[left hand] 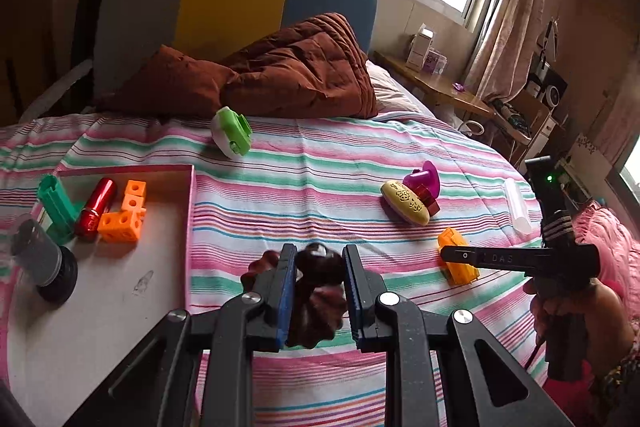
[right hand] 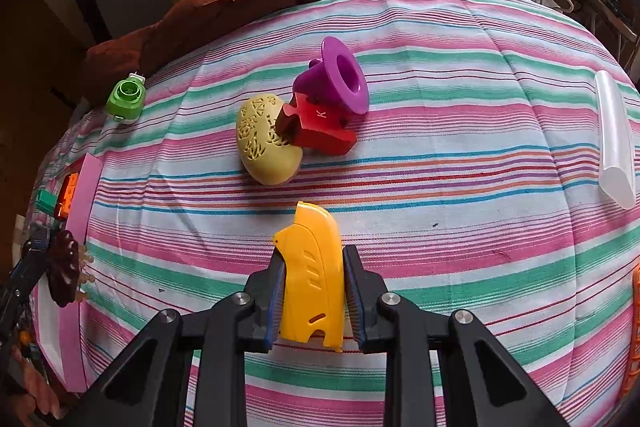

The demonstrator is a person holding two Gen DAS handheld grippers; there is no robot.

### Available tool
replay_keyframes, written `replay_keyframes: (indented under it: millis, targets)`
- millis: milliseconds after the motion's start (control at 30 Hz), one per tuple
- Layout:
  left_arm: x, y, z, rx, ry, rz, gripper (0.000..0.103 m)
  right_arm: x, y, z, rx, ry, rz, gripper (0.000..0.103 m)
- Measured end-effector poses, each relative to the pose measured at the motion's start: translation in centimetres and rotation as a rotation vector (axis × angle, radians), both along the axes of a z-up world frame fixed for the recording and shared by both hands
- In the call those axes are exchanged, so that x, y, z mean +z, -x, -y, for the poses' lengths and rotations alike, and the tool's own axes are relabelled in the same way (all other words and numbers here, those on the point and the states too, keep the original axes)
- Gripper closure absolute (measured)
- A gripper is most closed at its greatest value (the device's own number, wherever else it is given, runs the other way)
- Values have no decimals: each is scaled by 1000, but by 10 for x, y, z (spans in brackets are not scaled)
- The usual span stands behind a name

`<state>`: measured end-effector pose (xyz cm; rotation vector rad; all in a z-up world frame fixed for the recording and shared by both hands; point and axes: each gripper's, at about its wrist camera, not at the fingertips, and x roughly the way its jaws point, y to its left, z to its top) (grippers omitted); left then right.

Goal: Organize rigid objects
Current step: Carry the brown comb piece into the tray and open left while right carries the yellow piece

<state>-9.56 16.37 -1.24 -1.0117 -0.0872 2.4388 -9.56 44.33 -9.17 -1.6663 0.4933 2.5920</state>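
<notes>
From the left wrist, the pink-rimmed tray [left hand: 188, 211] already holds orange cubes [left hand: 124, 215], a red tube [left hand: 96, 209], a green piece [left hand: 56, 207] and a grey cylinder [left hand: 44, 259]; several toys still lie on the striped bedspread [left hand: 320, 171]. The left gripper [left hand: 319, 259], narrowly parted, clamps a dark brown scalloped piece [left hand: 316, 291] just beside the tray.

From the right wrist, the right gripper [right hand: 314, 263] sits about as narrow around a yellow shell [right hand: 314, 279] on the bedspread; whether the pads press it cannot be told. A cream oval [right hand: 264, 147], red block [right hand: 320, 131], purple funnel [right hand: 340, 79], green toy [right hand: 126, 99] and clear tube [right hand: 614, 143] remain unsorted.
</notes>
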Motion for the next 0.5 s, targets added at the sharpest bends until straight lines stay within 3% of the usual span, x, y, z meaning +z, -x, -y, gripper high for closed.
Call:
replay_keyframes:
  millis: [167,300,367,433,500]
  targets:
    - [19,-14,35,33,-21,-61,84,0,0,9,20,8,-15,77]
    - [17,-15,57,55,-9,-50,84,-4,2,20,39,6,-8,77]
    - [11,-14,61,68,12,-37,78,-4,1,24,49,4,-9,77]
    - [5,-14,59,61,14,-23,59,-3,1,26,56,-8,-12,77]
    - [1,-15,48,32,33,-28,51,-4,2,25,55,-7,-10,77]
